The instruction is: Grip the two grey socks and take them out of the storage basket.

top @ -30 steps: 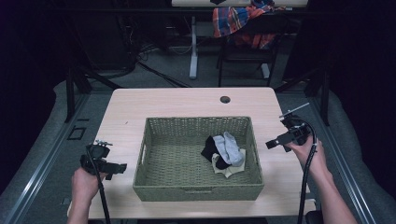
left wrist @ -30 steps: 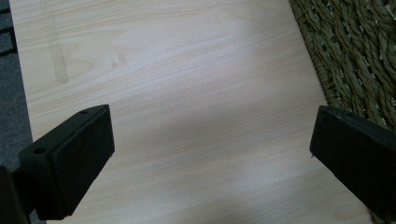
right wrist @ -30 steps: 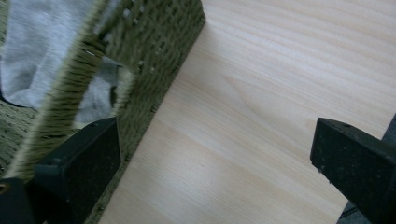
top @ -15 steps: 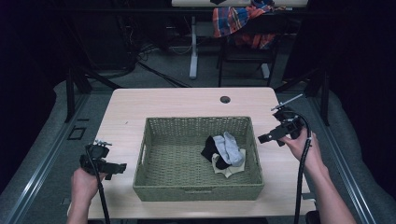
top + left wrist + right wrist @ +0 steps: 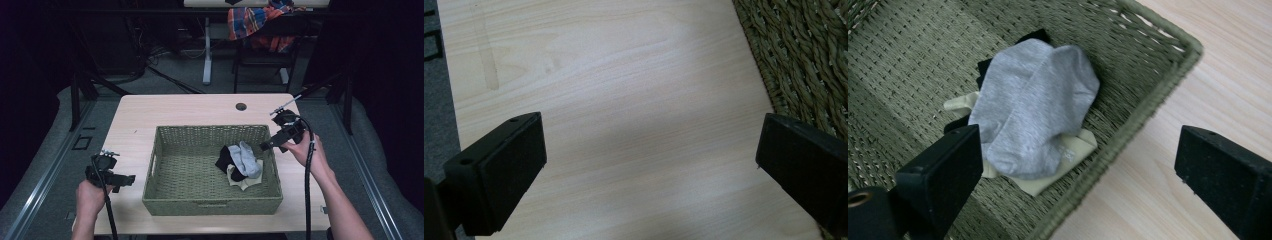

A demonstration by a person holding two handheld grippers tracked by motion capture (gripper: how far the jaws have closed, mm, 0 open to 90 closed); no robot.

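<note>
Right hand-held gripper (image 5: 267, 146), jaws wide and empty, hangs over the basket (image 5: 210, 204) rim at 3 o'clock of the grey sock (image 5: 247, 159) — could snag wicker instead.

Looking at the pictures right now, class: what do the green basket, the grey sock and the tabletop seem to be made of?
Green rectangular basket: woven, twisted fibre, perhaps seagrass or paper cord; matte, with visible plaited strands. Grey sock: soft knit fabric, probably cotton blend; fine ribbed texture, limp folds. Pale tabletop: wood or wood-look laminate; smooth, faint grain lines.
</note>
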